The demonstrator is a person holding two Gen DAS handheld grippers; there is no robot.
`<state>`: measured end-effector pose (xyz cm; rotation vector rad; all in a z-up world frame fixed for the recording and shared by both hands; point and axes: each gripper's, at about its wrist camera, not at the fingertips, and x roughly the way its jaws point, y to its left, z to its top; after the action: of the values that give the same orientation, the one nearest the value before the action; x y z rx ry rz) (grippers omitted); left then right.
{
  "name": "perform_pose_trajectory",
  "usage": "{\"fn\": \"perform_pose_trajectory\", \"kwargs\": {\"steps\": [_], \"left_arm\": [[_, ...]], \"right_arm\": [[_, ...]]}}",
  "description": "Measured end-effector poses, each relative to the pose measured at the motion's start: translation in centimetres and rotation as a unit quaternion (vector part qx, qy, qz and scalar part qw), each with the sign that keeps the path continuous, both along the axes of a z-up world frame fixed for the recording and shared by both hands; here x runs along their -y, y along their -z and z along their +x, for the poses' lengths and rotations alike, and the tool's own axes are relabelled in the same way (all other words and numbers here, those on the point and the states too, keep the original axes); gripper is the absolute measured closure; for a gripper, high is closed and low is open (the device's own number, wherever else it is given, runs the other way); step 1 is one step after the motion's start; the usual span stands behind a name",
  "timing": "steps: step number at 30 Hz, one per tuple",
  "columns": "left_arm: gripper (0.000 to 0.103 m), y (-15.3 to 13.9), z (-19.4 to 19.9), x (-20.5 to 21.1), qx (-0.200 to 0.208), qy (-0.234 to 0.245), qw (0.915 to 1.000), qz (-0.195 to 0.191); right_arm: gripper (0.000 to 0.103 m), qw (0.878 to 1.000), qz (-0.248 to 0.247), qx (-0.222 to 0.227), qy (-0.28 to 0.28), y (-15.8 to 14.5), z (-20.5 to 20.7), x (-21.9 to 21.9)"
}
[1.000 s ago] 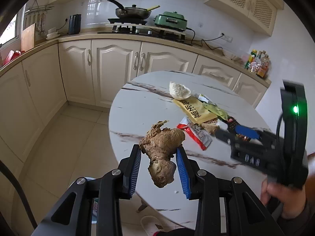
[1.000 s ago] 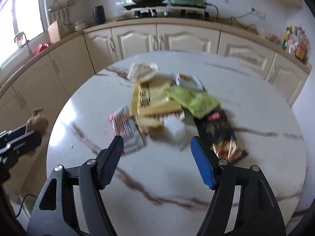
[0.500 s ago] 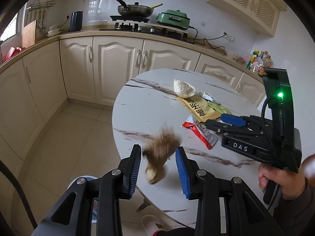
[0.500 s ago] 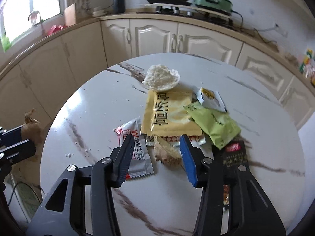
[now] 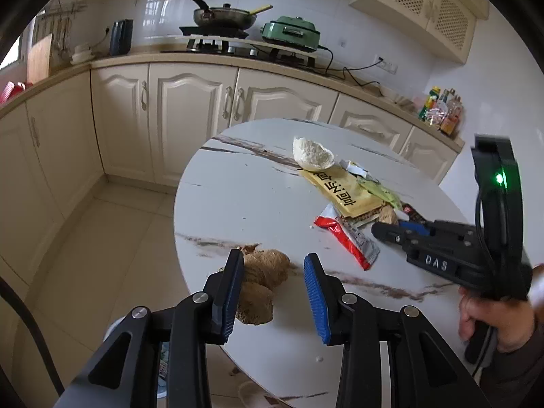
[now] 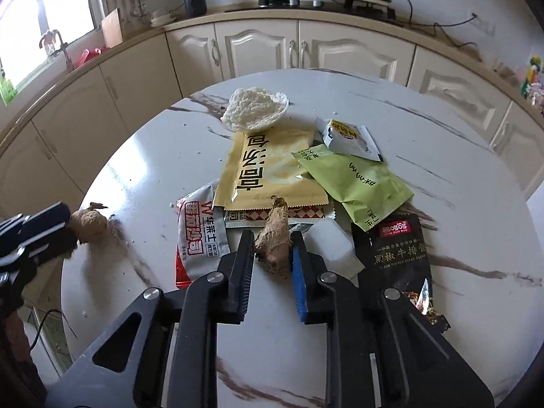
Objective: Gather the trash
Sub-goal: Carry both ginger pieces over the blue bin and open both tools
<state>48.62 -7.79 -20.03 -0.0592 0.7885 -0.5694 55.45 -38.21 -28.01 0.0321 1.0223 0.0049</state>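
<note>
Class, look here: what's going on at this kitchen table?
A person holding two grippers is clearing trash off the round table. The right gripper has just been closing its jaws and now pinches a small ginger piece among the wrappers. The left gripper has a larger ginger piece between its jaws at the table's edge; its grip is unclear.

**Gloss, foil and rough root**

The worktop point(image 6: 170, 156) is polished white marble with brown veins, glossy enough to mirror window light. At twelve o'clock from the right tongs point(image 6: 272, 265), the yellow sachet point(image 6: 272, 170) is shiny, crinkled film; the green packet point(image 6: 357, 183) looks matt. The ginger piece point(image 6: 273, 238) is dry, rough and knobbly. The tongs are matt black plastic with ribbed pads point(image 6: 299, 282).
</note>
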Motion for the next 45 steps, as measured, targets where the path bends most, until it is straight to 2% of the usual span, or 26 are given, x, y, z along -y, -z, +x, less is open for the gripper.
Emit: {"fn": "perform_pose_trajectory", "kwargs": {"steps": [4,6,8,16,17,20,25,29,34,37,41,45], "left_arm": [[0.066,0.8,0.4,0.1,0.003,-0.003,0.9999,0.012],[0.055,1.1,0.4,0.0,0.004,-0.005,1.0000,0.008],[0.054,1.7,0.6,0.3,0.008,-0.009,0.9998,0.016],[0.059,2.9,0.6,1.9,0.049,-0.012,0.9968,0.062],[0.063,3.0,0.7,1.8,0.051,-0.009,0.9970,0.058],[0.065,3.2,1.2,1.4,0.043,-0.005,0.9985,0.035],[0.066,3.2,1.5,0.8,0.024,-0.005,0.9997,0.002],[0.066,2.2,0.7,-1.0,0.033,-0.015,0.9993,-0.012],[0.066,0.7,0.0,-5.6,0.048,-0.049,0.9976,-0.015],[0.066,0.8,0.0,-9.8,0.050,-0.098,0.9939,0.004],[0.066,2.9,0.8,-15.7,0.021,-0.163,0.9859,0.033],[0.066,6.7,2.1,-20.8,-0.033,-0.212,0.9758,0.044]], "right_arm": [[0.083,1.000,0.016,0.012,-0.003,-0.4,-0.8,-0.1],[0.083,1.000,0.022,0.019,-0.008,-0.8,-1.0,-0.4],[0.083,0.999,0.030,0.025,-0.014,-1.1,-1.1,-0.7],[0.083,0.998,0.047,0.041,-0.026,-2.1,-1.6,-1.9],[0.083,0.997,0.048,0.045,-0.026,-2.3,-1.7,-2.0],[0.083,0.997,0.047,0.052,-0.028,-2.7,-1.8,-2.3],[0.083,0.996,0.046,0.062,-0.036,-3.8,-2.1,-3.2],[0.083,0.995,0.048,0.071,-0.049,-4.7,-2.1,-5.0],[0.083,0.991,0.063,0.079,-0.091,-5.4,-1.1,-10.7],[0.083,0.987,0.070,0.085,-0.120,-5.4,-0.2,-14.8],[0.083,0.981,0.078,0.079,-0.161,-4.0,1.4,-21.5],[0.083,0.977,0.065,0.052,-0.197,-0.3,3.4,-27.9]]}}
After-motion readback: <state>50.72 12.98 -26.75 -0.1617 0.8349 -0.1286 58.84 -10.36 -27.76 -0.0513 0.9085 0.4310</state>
